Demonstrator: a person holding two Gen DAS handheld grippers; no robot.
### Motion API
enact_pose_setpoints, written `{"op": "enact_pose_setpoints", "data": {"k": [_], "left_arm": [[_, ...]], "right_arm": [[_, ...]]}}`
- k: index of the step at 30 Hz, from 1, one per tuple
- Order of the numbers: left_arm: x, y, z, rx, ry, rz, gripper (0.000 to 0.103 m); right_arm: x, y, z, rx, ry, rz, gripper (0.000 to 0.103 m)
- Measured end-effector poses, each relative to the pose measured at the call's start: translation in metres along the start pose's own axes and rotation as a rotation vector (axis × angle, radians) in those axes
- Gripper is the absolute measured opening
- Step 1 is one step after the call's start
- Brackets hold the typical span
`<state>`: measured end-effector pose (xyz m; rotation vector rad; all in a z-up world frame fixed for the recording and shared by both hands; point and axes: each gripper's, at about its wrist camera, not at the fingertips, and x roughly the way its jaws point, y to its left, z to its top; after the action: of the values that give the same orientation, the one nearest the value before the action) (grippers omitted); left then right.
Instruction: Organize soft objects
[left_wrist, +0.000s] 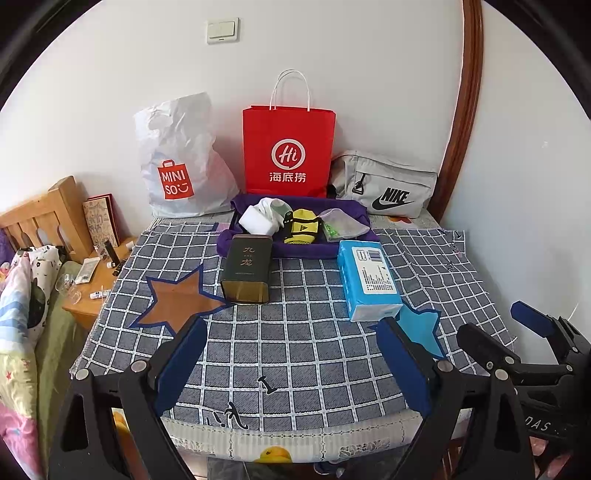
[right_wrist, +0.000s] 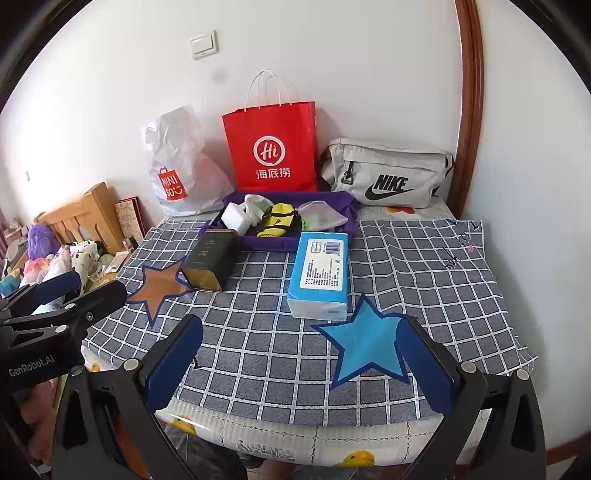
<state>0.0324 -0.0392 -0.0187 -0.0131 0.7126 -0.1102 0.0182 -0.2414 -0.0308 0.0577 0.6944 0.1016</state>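
Left wrist view has your left gripper (left_wrist: 291, 363) low in the frame, jaws wide apart with nothing between them, hovering over the checked cloth (left_wrist: 295, 332). Your right gripper (right_wrist: 301, 363) looks the same in its own view: spread wide, holding nothing, and it also pokes in at the lower right of the left view.

The soft stuff sits mid-frame in the purple tray (left_wrist: 295, 251), in front of the bags. In it, left to right: a white sponge (left_wrist: 255, 220), white socks (left_wrist: 273, 208) touching it, a yellow-and-black glove (left_wrist: 301, 230), then a mesh pouch (left_wrist: 341, 225) with something green inside.

Just below the tray, a dark tin (left_wrist: 246, 273) lies on the cloth at centre left, touching the tray's front edge. A blue tissue pack (left_wrist: 367, 280) lies at centre right. The orange star (left_wrist: 177, 299) is left of the tin, and the blue star (right_wrist: 365, 345) is just below the pack in the right wrist view.

Along the wall in the upper half: a white Miniso bag (left_wrist: 177, 158), a red bag (left_wrist: 288, 147) and a grey Nike bag (left_wrist: 388, 184).
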Motion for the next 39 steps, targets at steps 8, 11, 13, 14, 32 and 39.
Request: {"op": "enact_pose_setpoints", "data": {"k": [8,11,13,14,32,39], "left_arm": [[-0.0006,-0.0006,-0.0002,-0.001,0.0,0.001,0.093],[-0.0008,-0.0009,-0.0003,-0.002,-0.001,0.002,0.093],[-0.0004,-0.0009,-0.0007,-0.003,0.0,0.002,0.093],[-0.001,-0.0011,-0.0005,-0.004,-0.001,0.003,0.093],[-0.0011,0.0012,-0.0002,-0.002,-0.001,0.0,0.093],[-0.001,0.0015,-0.0007,-0.002,-0.003,0.0,0.093]], "right_arm": [[0.0001,-0.0005,0.0,-0.001,-0.002,-0.002,0.103],[-0.0001,-0.0005,0.0,0.0,-0.002,-0.001,0.103],[-0.0003,-0.0003,-0.0001,0.0,-0.003,-0.002,0.103],[-0.0001,-0.0006,-0.0001,0.0,-0.002,-0.002,0.103],[-0.002,0.0003,-0.0001,-0.002,-0.005,-0.002,0.103],[-0.0046,0.0007,0.0017,-0.002,-0.008,-0.002,0.103]]}}
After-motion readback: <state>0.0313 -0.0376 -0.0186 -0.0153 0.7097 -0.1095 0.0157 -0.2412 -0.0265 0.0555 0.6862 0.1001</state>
